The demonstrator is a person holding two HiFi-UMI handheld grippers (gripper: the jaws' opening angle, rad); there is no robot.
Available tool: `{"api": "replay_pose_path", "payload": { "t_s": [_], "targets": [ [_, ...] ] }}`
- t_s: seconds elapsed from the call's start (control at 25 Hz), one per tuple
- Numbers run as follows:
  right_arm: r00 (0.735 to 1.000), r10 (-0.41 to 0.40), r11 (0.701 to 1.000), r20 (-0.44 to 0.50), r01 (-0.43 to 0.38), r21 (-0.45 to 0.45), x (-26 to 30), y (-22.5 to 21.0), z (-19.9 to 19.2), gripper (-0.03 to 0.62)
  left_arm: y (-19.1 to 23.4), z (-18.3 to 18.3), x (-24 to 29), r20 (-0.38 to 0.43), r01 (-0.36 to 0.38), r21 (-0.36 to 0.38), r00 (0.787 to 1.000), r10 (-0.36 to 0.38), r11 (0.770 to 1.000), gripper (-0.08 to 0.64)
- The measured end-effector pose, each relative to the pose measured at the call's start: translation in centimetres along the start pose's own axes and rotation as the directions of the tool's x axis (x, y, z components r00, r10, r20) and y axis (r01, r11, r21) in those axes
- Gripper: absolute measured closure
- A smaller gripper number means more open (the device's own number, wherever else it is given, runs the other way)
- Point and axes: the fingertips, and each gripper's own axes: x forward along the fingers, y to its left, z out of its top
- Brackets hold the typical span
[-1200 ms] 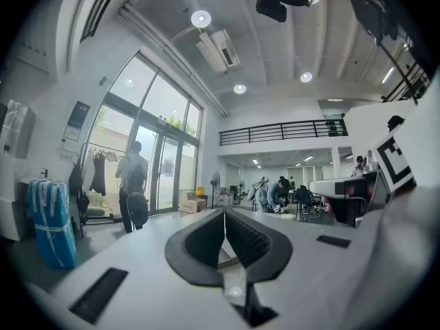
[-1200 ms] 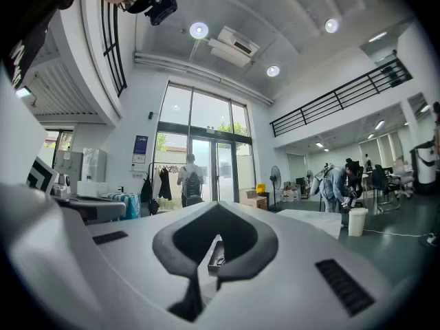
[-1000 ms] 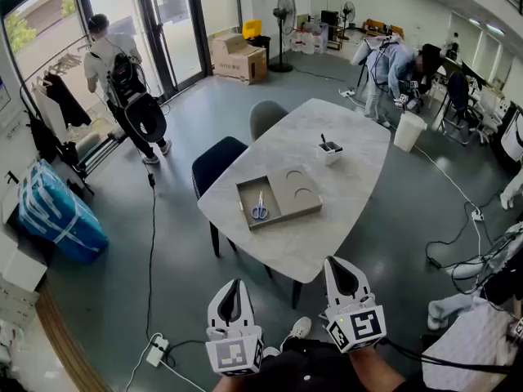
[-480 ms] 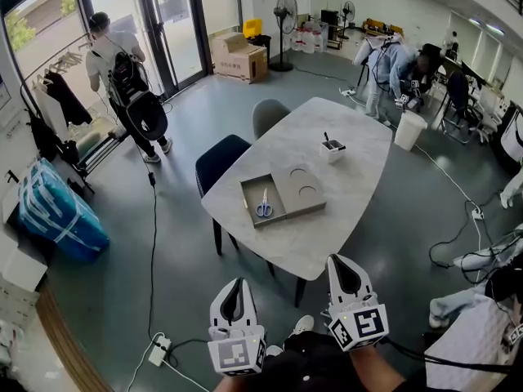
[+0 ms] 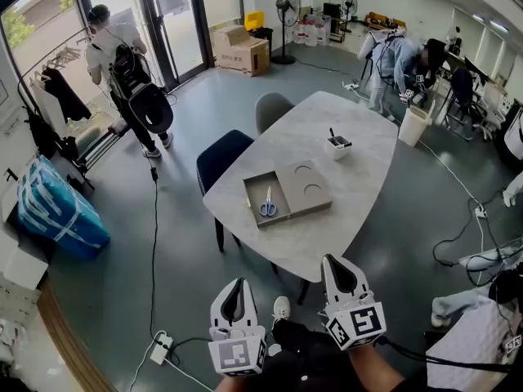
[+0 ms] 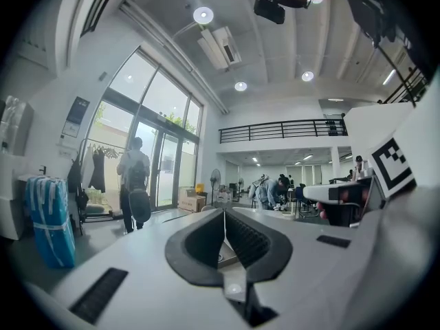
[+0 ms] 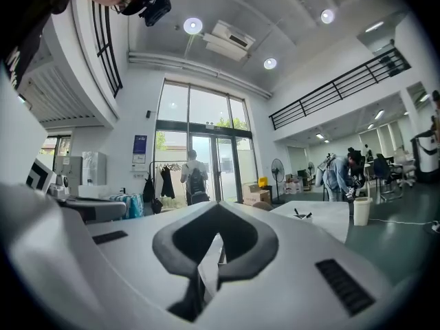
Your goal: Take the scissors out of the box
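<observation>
The scissors (image 5: 268, 204), blue-handled, lie in the left half of a flat open cardboard box (image 5: 286, 188) on the white table (image 5: 327, 235) ahead of me. Both grippers hang well short of the table's near edge, above the floor. My left gripper (image 5: 234, 292) is shut with nothing in it, its jaws meeting at the tip in the left gripper view (image 6: 224, 215). My right gripper (image 5: 337, 269) is also shut and empty (image 7: 218, 208). In the gripper views the table edge shows only partly behind the jaws.
A white pen cup (image 5: 338, 145) stands on the table's far side. A dark blue chair (image 5: 222, 160) and a grey chair (image 5: 271, 109) sit at its left. Cables (image 5: 154, 243) and a power strip (image 5: 159, 347) lie on the floor. A person with a backpack (image 5: 122, 72) stands by the glass doors.
The table and box now sit slightly lower and further right in the head view. Both grippers stay shut and keep almost the same place in the frame.
</observation>
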Motion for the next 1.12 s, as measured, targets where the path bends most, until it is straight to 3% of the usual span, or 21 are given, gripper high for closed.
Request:
{"api": "replay_pose_path", "payload": {
  "t_s": [0.6, 1.12],
  "targets": [
    [0.999, 0.046, 0.998, -0.005, -0.046, 0.035, 12.9, -1.6, 0.5, 0.595, 5.9, 2.0, 9.8, -0.010, -0.050, 0.036, 0.999, 0.050, 0.998, 0.543],
    [0.995, 0.081, 0.996, -0.055, -0.079, 0.047, 22.3, -4.6, -0.5, 0.595, 8.4, 2.0, 18.8, -0.007, -0.080, 0.006, 0.997, 0.080, 0.997, 0.543]
  ]
}}
